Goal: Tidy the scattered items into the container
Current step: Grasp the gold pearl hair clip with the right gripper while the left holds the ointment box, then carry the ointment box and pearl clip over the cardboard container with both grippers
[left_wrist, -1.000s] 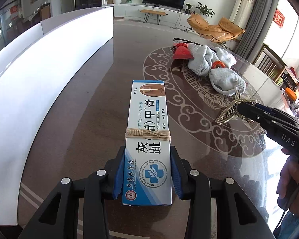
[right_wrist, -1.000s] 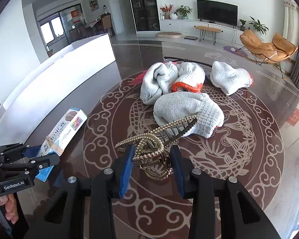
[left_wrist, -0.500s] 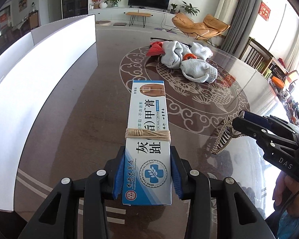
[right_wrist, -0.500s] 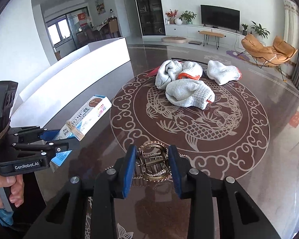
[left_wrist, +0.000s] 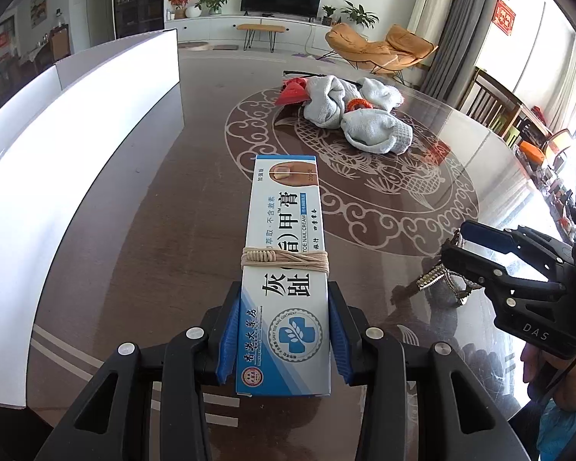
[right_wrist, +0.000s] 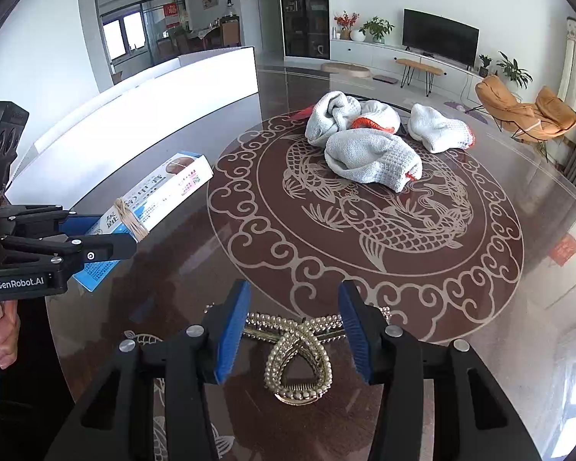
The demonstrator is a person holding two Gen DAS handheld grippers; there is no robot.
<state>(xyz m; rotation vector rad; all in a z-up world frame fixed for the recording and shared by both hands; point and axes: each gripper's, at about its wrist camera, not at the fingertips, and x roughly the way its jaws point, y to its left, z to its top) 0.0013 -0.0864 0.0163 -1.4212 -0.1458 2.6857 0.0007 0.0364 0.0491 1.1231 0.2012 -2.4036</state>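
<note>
Left hand-held gripper (left_wrist: pixel 284 340) clamping nail cream box (left_wrist: pixel 286 265) for carrying; right hand-held gripper (right_wrist: pixel 293 324) opening, releasing pearl hair claw (right_wrist: pixel 297 365) onto worktop (right_wrist: pixel 460 307).

The box (left_wrist: pixel 284 280) reads "TOE NAIL CREAM". The left gripper (right_wrist: pixel 100 244) body reads "GenRobot.AI"; the right gripper (left_wrist: pixel 457 246) body reads "DAS".

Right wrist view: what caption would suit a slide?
Right gripper opening over a pearl hair clip on the table; gloves beyond.
</note>
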